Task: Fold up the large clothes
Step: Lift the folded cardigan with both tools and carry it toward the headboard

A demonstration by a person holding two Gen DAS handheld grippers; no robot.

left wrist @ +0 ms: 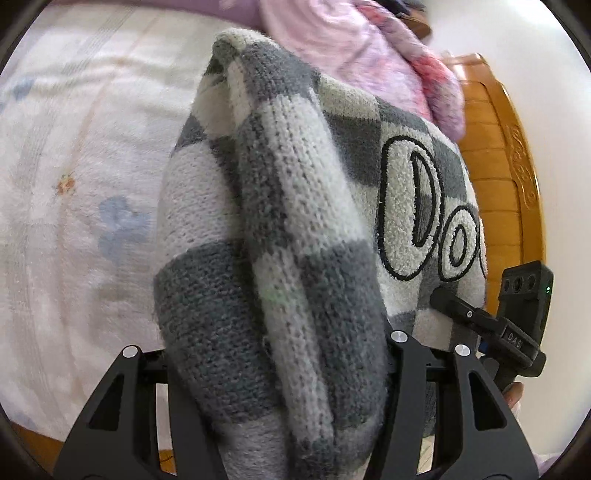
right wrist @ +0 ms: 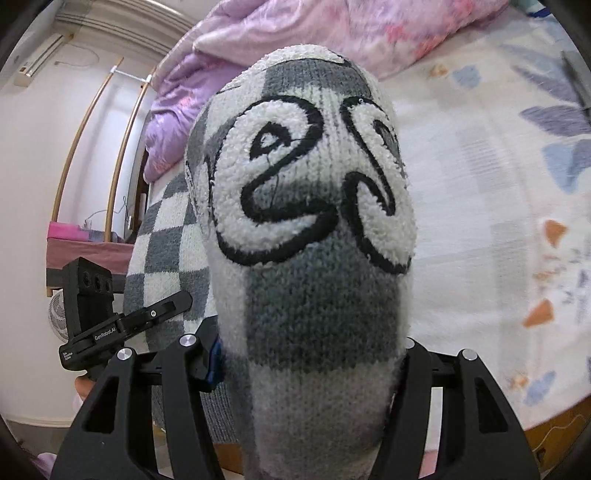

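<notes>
1. Sweater (left wrist: 280,206): grey and white checks, white fleecy letters outlined in black.
2. Bedsheet (right wrist: 491,192): cream with blue and orange flower prints.
3. Quilt (right wrist: 288,33): pink and lilac.
4. Bedframe (left wrist: 495,155): orange-brown wood.

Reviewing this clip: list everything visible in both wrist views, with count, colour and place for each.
checked sweater: one, grey and white knit with black-outlined white letters, bunched between the jaws of both grippers, hanging above the bed.
bedsheet: one, pale with blue and orange flower print, covering the bed below.
quilt: one, pink and lilac, heaped at the far end of the bed.
bed frame: one, orange-brown wood, at the bed's edge.
fan: one, white, on the floor by the wall.
air conditioner: one, white, high on the wall.
left gripper: black, shut on the sweater.
right gripper: black, shut on the sweater.
</notes>
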